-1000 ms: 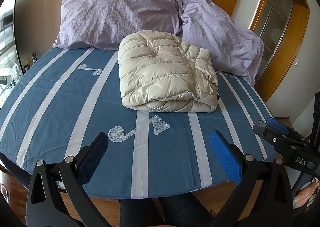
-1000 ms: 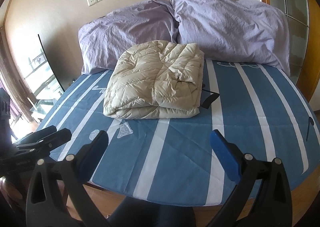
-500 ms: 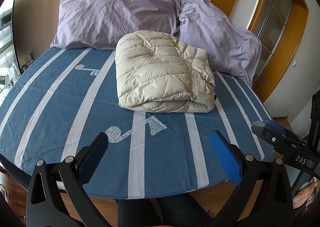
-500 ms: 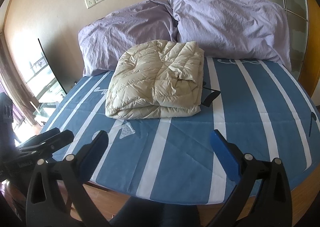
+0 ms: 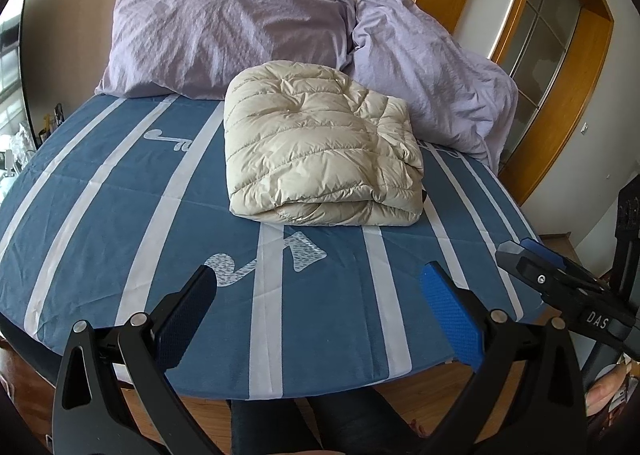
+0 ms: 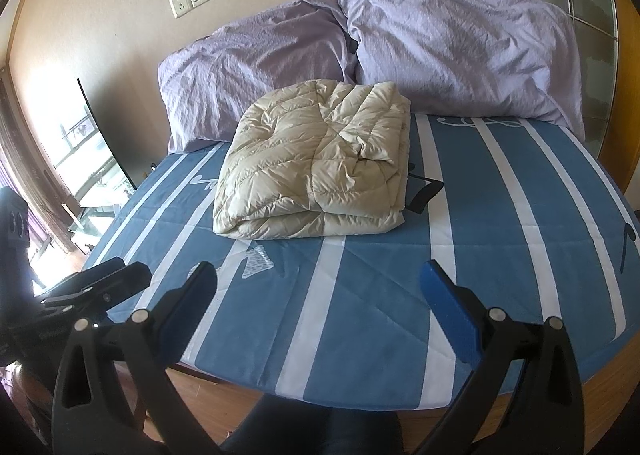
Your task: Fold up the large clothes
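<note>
The folded cream puffer jacket point(image 5: 320, 151) lay on the blue striped bed cover point(image 5: 100, 223), its far edge just in front of two lilac pillows point(image 5: 224, 31). I held my left gripper point(image 5: 320, 307) near the bed's foot, well short of the jacket, jaws spread wide and holding nothing. My right gripper point(image 6: 318, 305) hung likewise, wide open and empty; its body read "DAS" in the left view.

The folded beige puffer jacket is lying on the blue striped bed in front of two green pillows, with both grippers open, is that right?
Not quite: the two pillows are lilac, not green, as the right wrist view shows. The folded beige puffer jacket does lie on the blue striped bed, both grippers open.
</note>
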